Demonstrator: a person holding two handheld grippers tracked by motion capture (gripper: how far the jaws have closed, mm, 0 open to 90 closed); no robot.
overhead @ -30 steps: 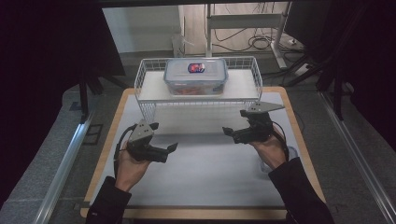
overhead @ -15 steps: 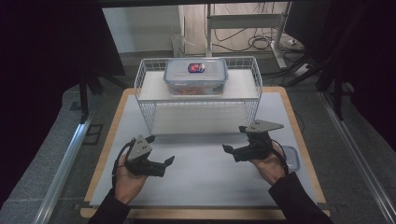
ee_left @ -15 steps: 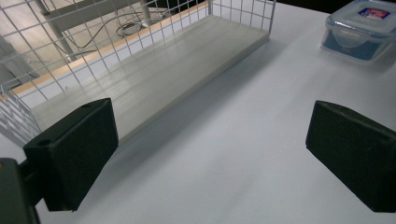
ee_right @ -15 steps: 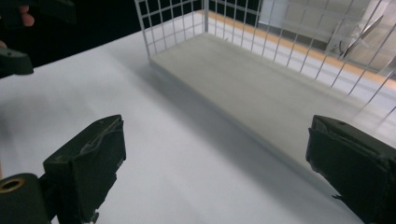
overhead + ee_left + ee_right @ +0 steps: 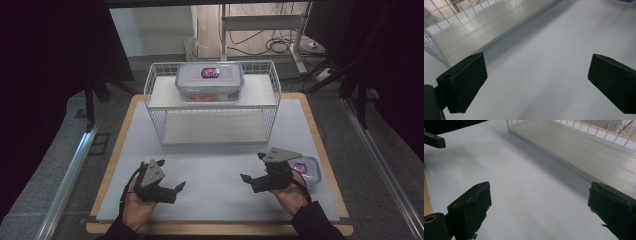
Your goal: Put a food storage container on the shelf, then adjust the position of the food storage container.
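Grey mat [image 5: 220,170], both grippers drawn nearer person

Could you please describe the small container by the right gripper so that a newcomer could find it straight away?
Start at the white wire rack at the far middle of the pale grey table mat, then come toward the mat's near right edge. There, just beyond the right gripper, lies a small clear plastic container with a blue-rimmed lid. Unlike the larger clear lidded box on the rack's top shelf, it sits low on the mat.
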